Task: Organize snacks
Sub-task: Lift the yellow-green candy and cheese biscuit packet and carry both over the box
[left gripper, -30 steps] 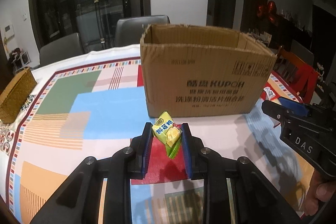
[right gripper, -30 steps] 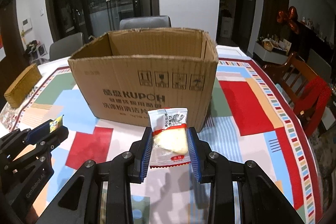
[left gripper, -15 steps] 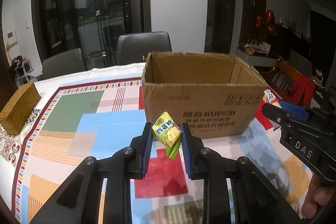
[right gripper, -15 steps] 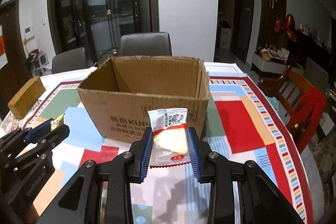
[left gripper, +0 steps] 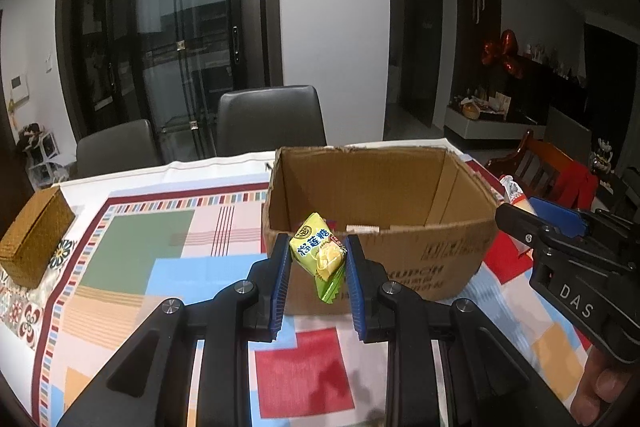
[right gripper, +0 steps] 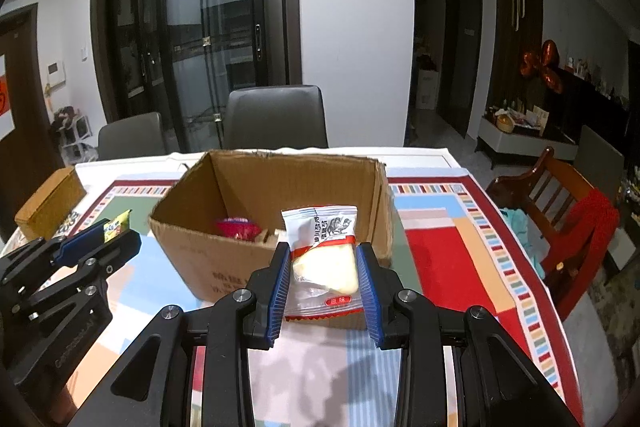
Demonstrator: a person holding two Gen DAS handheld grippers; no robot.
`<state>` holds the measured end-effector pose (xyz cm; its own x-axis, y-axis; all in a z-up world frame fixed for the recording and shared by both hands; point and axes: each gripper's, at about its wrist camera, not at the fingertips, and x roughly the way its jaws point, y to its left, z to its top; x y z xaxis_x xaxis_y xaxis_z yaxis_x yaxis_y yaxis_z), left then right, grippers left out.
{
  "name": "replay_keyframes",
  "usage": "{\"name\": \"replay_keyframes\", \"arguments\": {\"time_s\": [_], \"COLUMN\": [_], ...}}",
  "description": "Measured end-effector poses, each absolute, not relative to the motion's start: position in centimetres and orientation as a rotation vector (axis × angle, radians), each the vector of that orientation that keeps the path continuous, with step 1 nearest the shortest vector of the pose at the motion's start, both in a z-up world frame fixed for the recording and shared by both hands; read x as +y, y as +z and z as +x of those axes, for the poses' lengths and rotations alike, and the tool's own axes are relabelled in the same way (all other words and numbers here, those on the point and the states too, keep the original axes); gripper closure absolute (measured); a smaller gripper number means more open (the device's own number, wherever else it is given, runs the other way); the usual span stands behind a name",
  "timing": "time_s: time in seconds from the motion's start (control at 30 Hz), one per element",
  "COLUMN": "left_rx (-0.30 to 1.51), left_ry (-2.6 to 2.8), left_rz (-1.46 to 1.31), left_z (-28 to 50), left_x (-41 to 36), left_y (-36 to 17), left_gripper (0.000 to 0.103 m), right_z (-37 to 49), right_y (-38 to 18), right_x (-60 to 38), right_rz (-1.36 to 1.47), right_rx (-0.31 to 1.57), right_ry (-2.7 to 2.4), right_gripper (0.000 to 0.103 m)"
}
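Box [right gripper: 276, 187] already had a few snacks in it. Left gripper [left gripper: 316, 269] was clamped on a candy [left gripper: 318, 253], right gripper [right gripper: 322, 275] on a pastry [right gripper: 324, 255], neither dropped in yet.

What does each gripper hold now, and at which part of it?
The left gripper pinches the yellow candy packet across its middle. The right gripper clamps the white snack bag by its two side edges.

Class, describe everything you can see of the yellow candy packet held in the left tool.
The yellow candy packet is a small glossy pillow wrapper with blue Chinese characters, a round emblem and a green crimped lower end. It hangs tilted, off the table, pinched between the left tool's blue ribbed pads, in front of the cardboard box.
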<state>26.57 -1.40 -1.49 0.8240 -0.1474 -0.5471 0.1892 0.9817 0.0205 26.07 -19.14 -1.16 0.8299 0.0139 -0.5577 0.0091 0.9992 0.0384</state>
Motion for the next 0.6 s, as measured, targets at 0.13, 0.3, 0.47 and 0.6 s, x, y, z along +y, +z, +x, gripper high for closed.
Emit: {"name": "replay_keyframes", "arguments": {"time_s": [0.13, 0.3, 0.47, 0.6], "left_rx": [0.565, 0.555, 0.549, 0.544], "left_ry": [-0.182, -0.184, -0.190, -0.193], "left_rz": [0.075, 0.073, 0.078, 0.083], "left_z": [27.6, 28.5, 29.6, 30.6], "left_x": [-1.5, -1.7, -2.0, -2.4], "left_y": [-1.0, -0.4, -0.1, 0.2], "left_gripper": [0.076, 0.076, 0.076, 0.076], "right_z": [26.9, 27.8, 28.6, 29.4], "right_y": [-0.6, -0.1, 0.3, 0.4], "right_x": [-19.1, -19.2, -19.0, -19.0], "right_rz": [0.037, 0.037, 0.036, 0.041], "right_rx": [0.579, 0.567, 0.560, 0.560], "right_ry": [0.005, 0.006, 0.010, 0.016], "right_gripper": [0.069, 0.069, 0.069, 0.069]}}
